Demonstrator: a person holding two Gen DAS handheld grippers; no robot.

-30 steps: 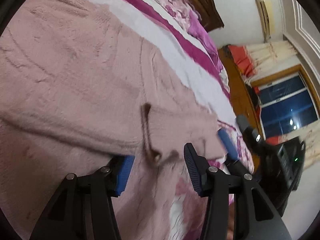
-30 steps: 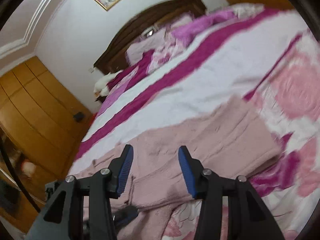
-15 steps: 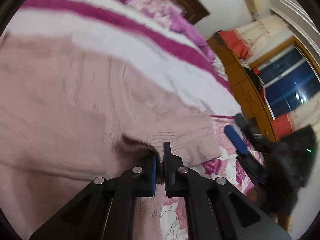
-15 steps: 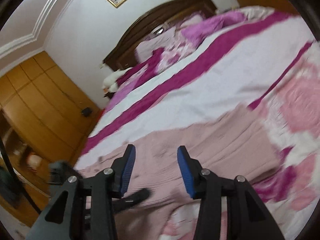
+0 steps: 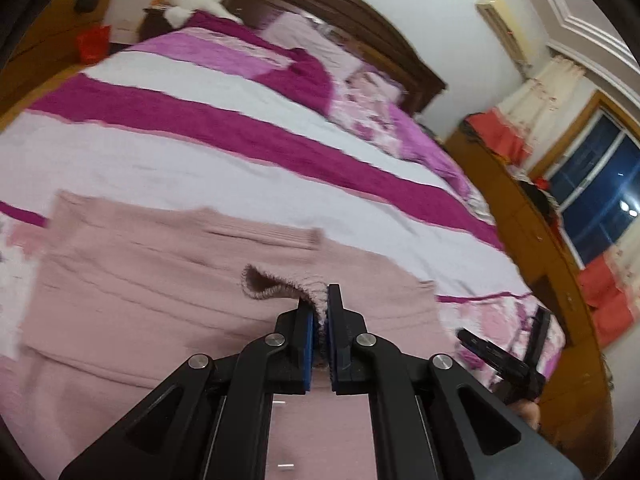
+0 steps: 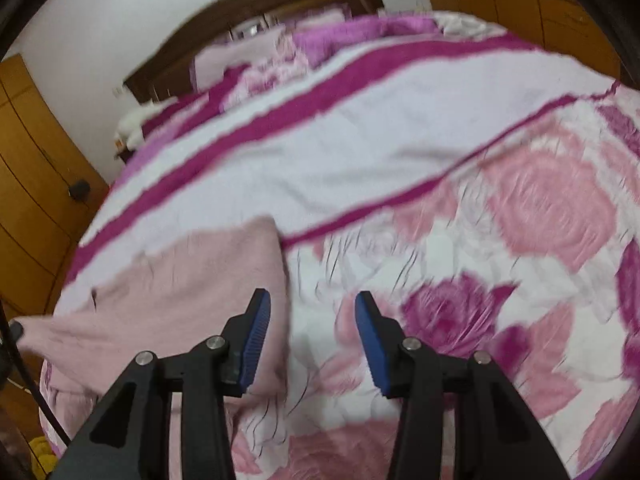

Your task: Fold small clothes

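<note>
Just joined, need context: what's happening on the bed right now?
A person with two handheld grippers is folding a pink knit sweater spread on the bedspread. The left gripper is shut on the sweater's ribbed cuff, holding it lifted above the sweater body. The right gripper is open, holding nothing, poised over the sweater's right edge and the floral bedspread.
</note>
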